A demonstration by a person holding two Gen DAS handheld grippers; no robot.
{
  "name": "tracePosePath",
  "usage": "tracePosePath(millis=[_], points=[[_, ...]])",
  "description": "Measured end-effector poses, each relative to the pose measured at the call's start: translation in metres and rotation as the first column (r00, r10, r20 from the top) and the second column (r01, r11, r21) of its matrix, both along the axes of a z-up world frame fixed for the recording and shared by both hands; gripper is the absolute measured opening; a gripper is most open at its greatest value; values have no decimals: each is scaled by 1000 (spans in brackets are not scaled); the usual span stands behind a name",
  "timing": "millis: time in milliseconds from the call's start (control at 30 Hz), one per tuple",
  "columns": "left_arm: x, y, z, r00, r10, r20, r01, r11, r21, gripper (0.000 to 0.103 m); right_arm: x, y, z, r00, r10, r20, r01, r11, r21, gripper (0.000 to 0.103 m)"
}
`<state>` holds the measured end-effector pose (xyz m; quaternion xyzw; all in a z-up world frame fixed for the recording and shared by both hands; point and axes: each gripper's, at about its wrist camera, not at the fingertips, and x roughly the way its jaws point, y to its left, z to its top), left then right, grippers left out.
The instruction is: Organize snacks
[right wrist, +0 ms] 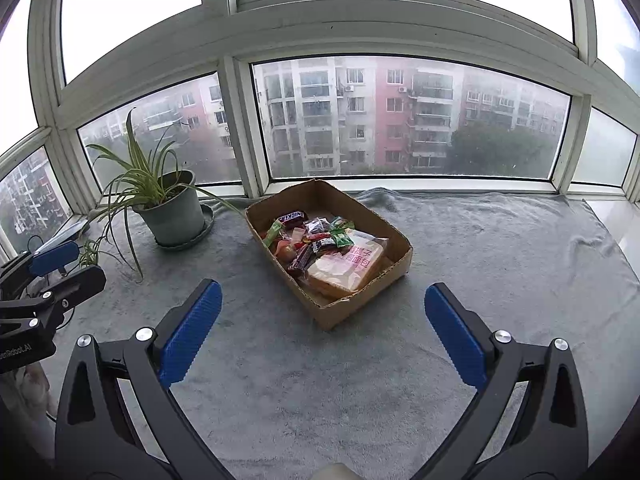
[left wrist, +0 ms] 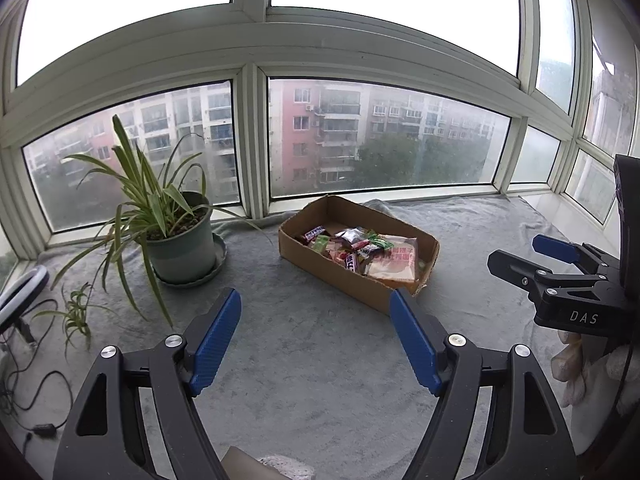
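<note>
While both grippers hang over bare cloth, the biggest thing on the sill is the grey blanket (right wrist: 480, 240), spread wall to wall under the window (right wrist: 400, 120) and rumpled along its far edge. On it, close to the glass, sits a shallow cardboard box (right wrist: 402, 266), open at the top and turned at an angle, its near corner torn and ragged. All the snacks lie inside it, heaped together. Largest among them is a clear bag of sliced bread (right wrist: 346, 270) with pink lettering, filling the near end of the box. Beside it lies a dark red bar (right wrist: 301, 261), and at the far end a brown chocolate bar (right wrist: 293, 216) with white letters. Between these are small wrapped sweets (right wrist: 342, 236) in green, black and red, piled loosely so that single pieces are hard to tell apart.

Left of the box, well apart from it, a green plant pot (right wrist: 174, 216) stands upright on its saucer, holding soil and a spider plant (right wrist: 140, 176) whose long leaves trail onto the blanket.

Nearer the camera, the left gripper (left wrist: 316, 338) has its blue pads spread wide with nothing between them. The right gripper (right wrist: 323, 328) is likewise spread and holds nothing. Both point toward the box without touching it.
</note>
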<state>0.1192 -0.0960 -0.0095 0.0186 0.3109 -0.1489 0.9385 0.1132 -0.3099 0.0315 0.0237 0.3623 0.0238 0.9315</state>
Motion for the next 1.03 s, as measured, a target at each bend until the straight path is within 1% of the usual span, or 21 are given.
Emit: tracePosePath(millis=[867,1033], points=[[0,3,-3,1000,9,-10,-9,1000,-1,77,-1,6,-4,1000,-2,-19,1,1000,-4,103],[0,3,-3,1000,10,-10,-10,1000,-1,77,1,5,-8,1000,-13,-29,13,1000,-3,103]])
